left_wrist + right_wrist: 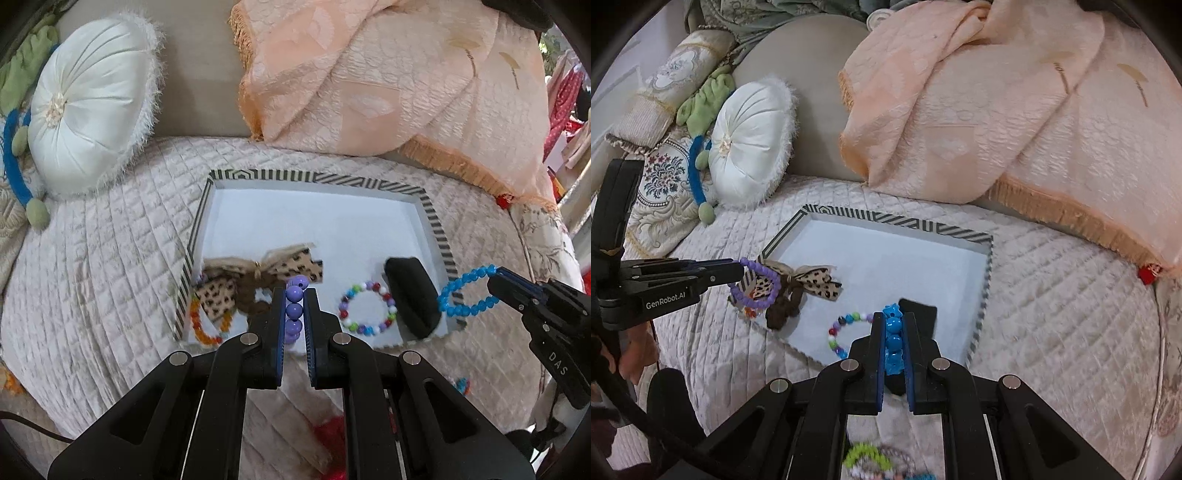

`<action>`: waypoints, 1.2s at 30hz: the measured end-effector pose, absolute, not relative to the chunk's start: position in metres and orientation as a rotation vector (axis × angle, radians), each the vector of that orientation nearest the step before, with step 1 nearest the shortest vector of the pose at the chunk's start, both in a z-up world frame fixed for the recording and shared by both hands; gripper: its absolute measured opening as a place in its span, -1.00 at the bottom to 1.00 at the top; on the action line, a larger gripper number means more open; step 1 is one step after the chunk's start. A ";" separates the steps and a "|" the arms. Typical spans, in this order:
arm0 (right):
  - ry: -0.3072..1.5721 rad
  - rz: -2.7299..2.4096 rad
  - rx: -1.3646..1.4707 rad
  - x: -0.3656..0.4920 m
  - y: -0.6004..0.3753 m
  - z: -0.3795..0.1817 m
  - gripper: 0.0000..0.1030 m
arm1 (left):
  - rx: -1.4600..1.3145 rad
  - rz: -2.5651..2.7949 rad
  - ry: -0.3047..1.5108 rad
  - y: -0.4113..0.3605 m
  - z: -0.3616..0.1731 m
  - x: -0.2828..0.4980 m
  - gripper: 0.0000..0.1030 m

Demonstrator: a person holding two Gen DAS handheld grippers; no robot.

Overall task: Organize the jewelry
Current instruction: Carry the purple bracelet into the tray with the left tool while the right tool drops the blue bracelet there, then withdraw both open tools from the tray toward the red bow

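Purple bracelet [294, 306] loop hangs from left hand-held gripper [294, 295].

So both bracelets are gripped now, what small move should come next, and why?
Probably carry the purple bracelet, clamped in the left hand-held gripper, further over the tray's bare white floor, then open. It hangs at the near-left corner, above the leopard bow, where things are crowded.
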State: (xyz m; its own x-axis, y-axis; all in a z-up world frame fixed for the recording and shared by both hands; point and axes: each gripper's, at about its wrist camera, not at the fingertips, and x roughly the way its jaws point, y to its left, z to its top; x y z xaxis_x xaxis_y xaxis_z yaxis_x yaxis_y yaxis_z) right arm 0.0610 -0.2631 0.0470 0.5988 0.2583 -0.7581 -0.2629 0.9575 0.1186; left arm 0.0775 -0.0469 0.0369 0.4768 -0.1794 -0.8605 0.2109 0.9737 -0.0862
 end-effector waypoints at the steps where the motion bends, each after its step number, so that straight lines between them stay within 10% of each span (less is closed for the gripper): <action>1: 0.884 0.304 -0.009 0.066 -0.260 0.046 -0.85 | 0.033 -0.236 1.048 -0.047 0.037 0.082 -0.84; 36: 1.050 0.120 0.062 0.197 -0.282 -0.055 -0.85 | -0.027 -0.031 1.190 -0.017 -0.053 0.204 -0.83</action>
